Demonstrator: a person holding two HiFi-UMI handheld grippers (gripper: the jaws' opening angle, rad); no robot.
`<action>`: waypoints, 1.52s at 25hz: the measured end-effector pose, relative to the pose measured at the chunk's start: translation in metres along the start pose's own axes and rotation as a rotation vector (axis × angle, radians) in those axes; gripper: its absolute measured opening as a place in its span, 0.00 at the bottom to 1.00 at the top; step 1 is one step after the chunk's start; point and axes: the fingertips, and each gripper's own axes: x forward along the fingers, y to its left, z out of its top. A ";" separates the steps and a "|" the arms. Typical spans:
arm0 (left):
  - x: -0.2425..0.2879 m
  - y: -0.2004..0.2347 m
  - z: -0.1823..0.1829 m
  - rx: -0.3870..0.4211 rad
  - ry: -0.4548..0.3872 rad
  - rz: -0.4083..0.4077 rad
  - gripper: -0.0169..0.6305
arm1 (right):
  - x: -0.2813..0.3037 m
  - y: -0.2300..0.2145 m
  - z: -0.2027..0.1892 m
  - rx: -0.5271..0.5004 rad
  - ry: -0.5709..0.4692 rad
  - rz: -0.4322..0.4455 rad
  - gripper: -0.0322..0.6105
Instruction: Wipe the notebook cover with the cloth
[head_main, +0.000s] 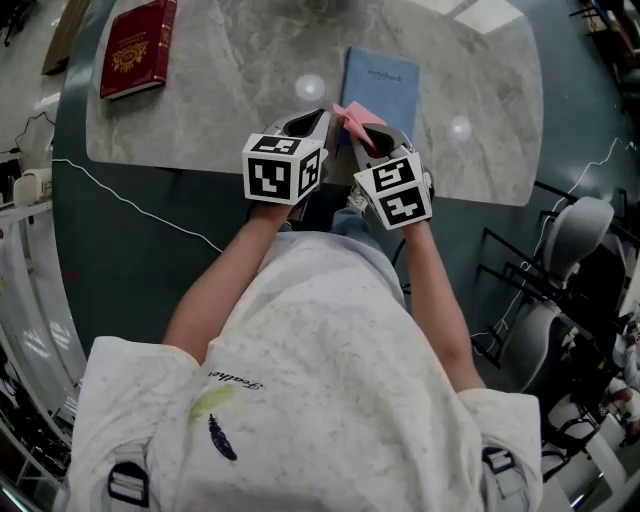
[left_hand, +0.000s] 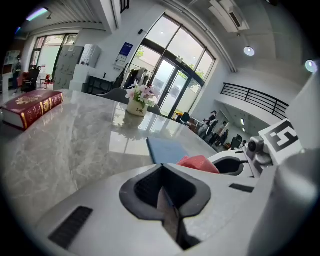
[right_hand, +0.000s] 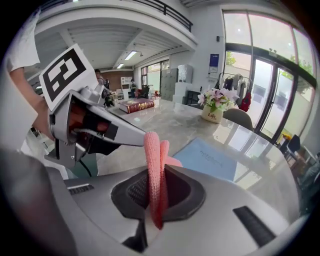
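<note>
The blue notebook (head_main: 380, 82) lies closed on the marble table (head_main: 220, 90), just beyond both grippers. My right gripper (head_main: 373, 137) is shut on the pink cloth (head_main: 350, 116), a folded strip that stands up out of the jaws (right_hand: 154, 170) near the notebook's (right_hand: 209, 160) near edge. My left gripper (head_main: 307, 123) hovers right beside it at the table's front edge, shut, with nothing between its jaws (left_hand: 165, 200). In the left gripper view the notebook (left_hand: 165, 150) and the cloth (left_hand: 198, 163) lie ahead and to the right.
A red hardcover book (head_main: 138, 46) rests at the table's far left. A small vase of flowers (right_hand: 215, 107) stands at the far side. Chairs (head_main: 575, 250) stand to the right of the table, and a cable (head_main: 130, 200) runs across the floor on the left.
</note>
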 end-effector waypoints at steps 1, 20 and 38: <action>0.002 -0.005 0.002 0.008 0.001 -0.004 0.04 | -0.005 -0.006 0.002 0.016 -0.014 -0.008 0.07; 0.023 -0.091 0.092 0.199 -0.060 -0.050 0.04 | -0.106 -0.113 0.058 0.180 -0.295 -0.170 0.07; 0.000 -0.127 0.147 0.310 -0.162 -0.022 0.04 | -0.158 -0.133 0.107 0.208 -0.490 -0.212 0.07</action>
